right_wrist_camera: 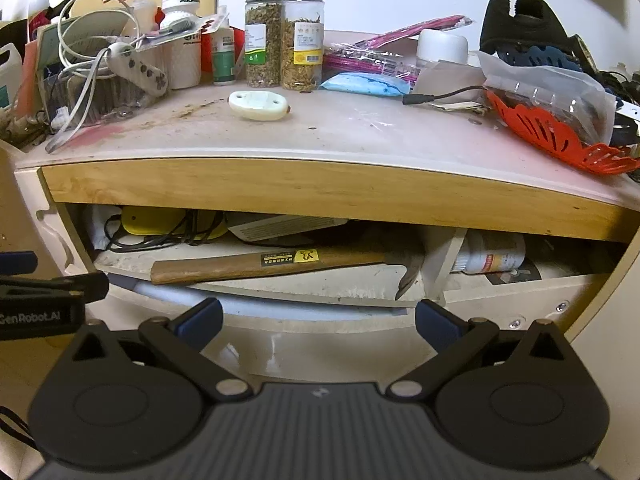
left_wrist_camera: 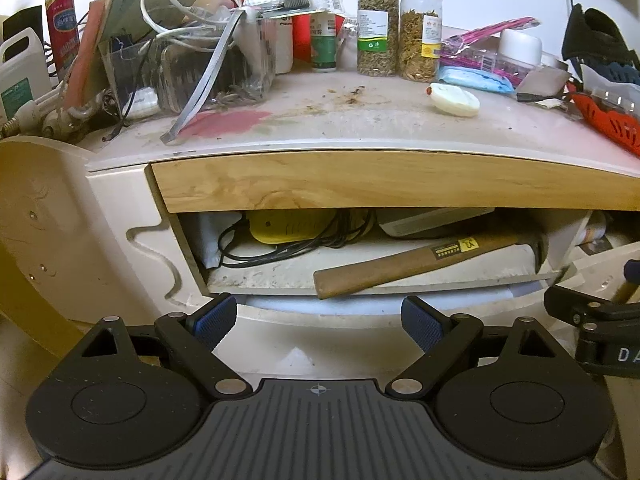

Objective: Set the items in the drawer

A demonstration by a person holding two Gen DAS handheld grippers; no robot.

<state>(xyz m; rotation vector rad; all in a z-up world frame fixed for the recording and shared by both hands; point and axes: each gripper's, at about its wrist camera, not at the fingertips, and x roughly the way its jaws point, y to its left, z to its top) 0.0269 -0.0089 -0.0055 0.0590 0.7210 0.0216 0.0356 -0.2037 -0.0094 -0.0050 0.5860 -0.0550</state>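
Low at the bottom of both wrist views, the left gripper (left_wrist_camera: 318, 320) and the right gripper (right_wrist_camera: 318, 322) hang with jaws spread wide and nothing between the blue pads, each poised just before the front of a drawer (right_wrist_camera: 352, 284) that stands pulled partly out beneath the wooden desk edge (left_wrist_camera: 360, 180).

Inside the drawer, across the middle of the frame, a wood-handled hammer (right_wrist_camera: 256, 264) lies on its side, its handle end jutting over the front lip. Behind it, toward the upper left of the opening, sit a yellow device (left_wrist_camera: 288, 226) tangled in black cord and a flat white box (right_wrist_camera: 280, 226). A divider (right_wrist_camera: 444, 264) walls off a right-hand compartment holding a labelled white bottle (right_wrist_camera: 492, 256) on its side.

Judged from this, the job looks under way rather than finished: some things are stowed, while the desktop above remains crowded. A pale oval piece (right_wrist_camera: 258, 106) lies alone near the centre; behind it stand two herb jars (right_wrist_camera: 284, 40). An orange perforated piece (right_wrist_camera: 552, 136) sprawls at the right, a power strip (right_wrist_camera: 140, 68) with white cables at the left.

The hammer's overhanging handle could foul the drawer's closing.
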